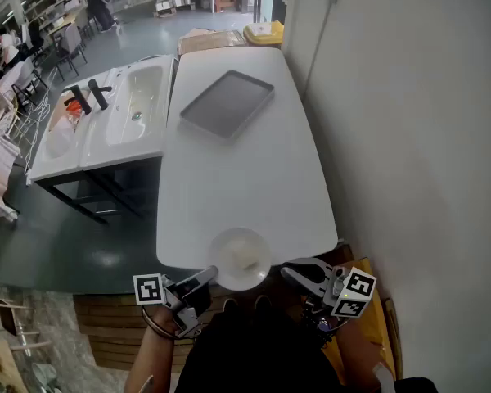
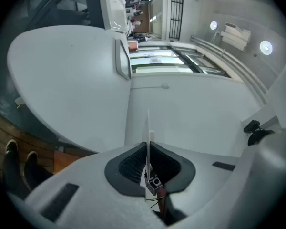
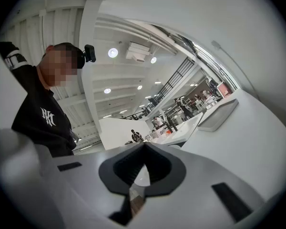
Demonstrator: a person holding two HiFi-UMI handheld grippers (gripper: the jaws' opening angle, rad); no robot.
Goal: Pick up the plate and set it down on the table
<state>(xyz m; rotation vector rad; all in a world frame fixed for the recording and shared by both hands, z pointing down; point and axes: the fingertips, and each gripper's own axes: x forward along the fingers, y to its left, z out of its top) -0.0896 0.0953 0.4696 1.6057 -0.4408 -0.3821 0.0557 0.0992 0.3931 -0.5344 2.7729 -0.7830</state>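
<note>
Plate (image 1: 240,256) gripped at the near edge of the table (image 1: 245,178)

My left gripper (image 1: 206,278) has its jaws closed on the left rim of the white plate, which shows edge-on as a thin white line between them; the plate hangs partly over the table's near edge; my right gripper (image 1: 293,272) is just right of the plate, jaws closed on nothing; a grey tray (image 1: 227,103) lies at the far end; a sink (image 1: 135,105) stands to the left.

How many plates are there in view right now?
1. The white plate is at the near edge of the table, its rim pinched in the left gripper. The grey tray farther along holds none; nothing seems hidden.
</note>
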